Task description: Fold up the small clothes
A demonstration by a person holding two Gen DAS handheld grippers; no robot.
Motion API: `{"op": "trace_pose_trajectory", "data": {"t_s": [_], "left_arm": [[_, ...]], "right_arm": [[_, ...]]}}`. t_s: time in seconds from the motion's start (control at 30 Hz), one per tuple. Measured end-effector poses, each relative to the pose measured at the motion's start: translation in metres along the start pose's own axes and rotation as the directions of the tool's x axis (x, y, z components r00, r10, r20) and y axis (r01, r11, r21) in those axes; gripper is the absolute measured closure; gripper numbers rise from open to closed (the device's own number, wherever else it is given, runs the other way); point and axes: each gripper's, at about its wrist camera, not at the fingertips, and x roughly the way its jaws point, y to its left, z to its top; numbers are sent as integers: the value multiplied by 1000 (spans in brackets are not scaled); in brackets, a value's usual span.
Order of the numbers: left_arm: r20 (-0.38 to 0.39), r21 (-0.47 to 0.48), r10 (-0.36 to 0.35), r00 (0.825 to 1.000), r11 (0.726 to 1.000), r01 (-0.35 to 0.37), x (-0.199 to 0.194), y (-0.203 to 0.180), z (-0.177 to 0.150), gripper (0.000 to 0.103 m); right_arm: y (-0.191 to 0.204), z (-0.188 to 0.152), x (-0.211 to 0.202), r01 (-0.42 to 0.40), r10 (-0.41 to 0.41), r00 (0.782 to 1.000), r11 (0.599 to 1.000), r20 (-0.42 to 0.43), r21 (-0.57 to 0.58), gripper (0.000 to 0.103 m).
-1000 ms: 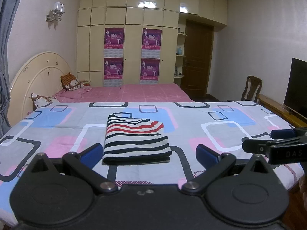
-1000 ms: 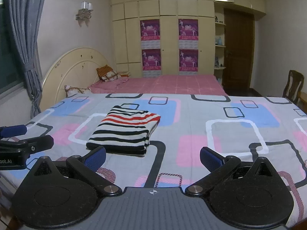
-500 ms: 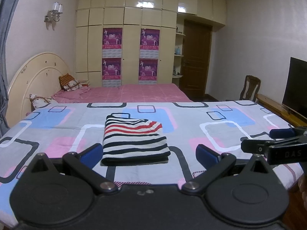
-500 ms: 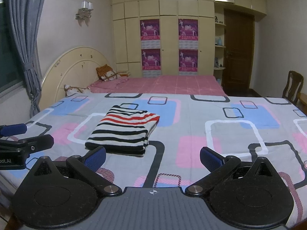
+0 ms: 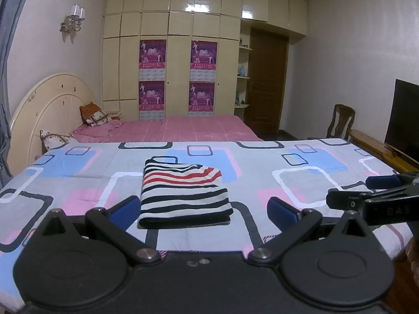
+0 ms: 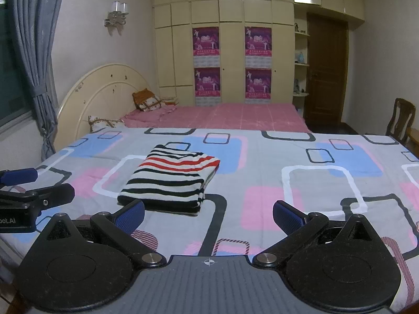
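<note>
Striped garment (image 5: 183, 192), banded in black, white and red, lies folded into a neat rectangle on the patterned bedspread (image 5: 301, 183), ahead of both tools and apart from them. From the left gripper (image 5: 203, 209) it sits almost dead ahead, its near folded edge showing between the 2 blue pads. From the right gripper (image 6: 208, 216) the garment (image 6: 172, 180) lies ahead and off to the left, its near edge just above that tool's left pad. So the left one looks the nearer and better lined up, though that is a judgement from the angle alone.

Its long axis runs away from the cameras toward the far side of the bed, with the red stripes at the far end and the thick folded edge nearest. Both grippers have their jaws spread wide and hold nothing. Each tool shows at the edge of the other's view, side by side and apart.

Folding appears finished or nearly so; no loose sleeve or hem shows. Open bedspread surrounds the garment on all sides, widest to its right. The near edge of the bed lies just under the tools, so any reach goes forward over it.
</note>
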Motion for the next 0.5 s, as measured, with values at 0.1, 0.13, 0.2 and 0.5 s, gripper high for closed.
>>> {"op": "trace_pose_trajectory", "data": {"t_s": [0.1,0.13,0.2,0.5], "left_arm": [[-1,-6,8,1000,1000,-8,1,4,0,0],[-2,-5,10,1000,1000,-10,1,5,0,0],[-1,-4,11,1000,1000,-11,1,7,0,0],[5,-8,14,1000,1000,-14,-1,9,-2,0]], "right_arm": [[1,0,1,0,0,1000,1000,-2,-2,0],[1,0,1,0,0,1000,1000,-2,-1,0],[2,0,1,-1,1,1000,1000,-3,-2,0],[4,0,3,-10,10,1000,1000,-6,-17,0]]}}
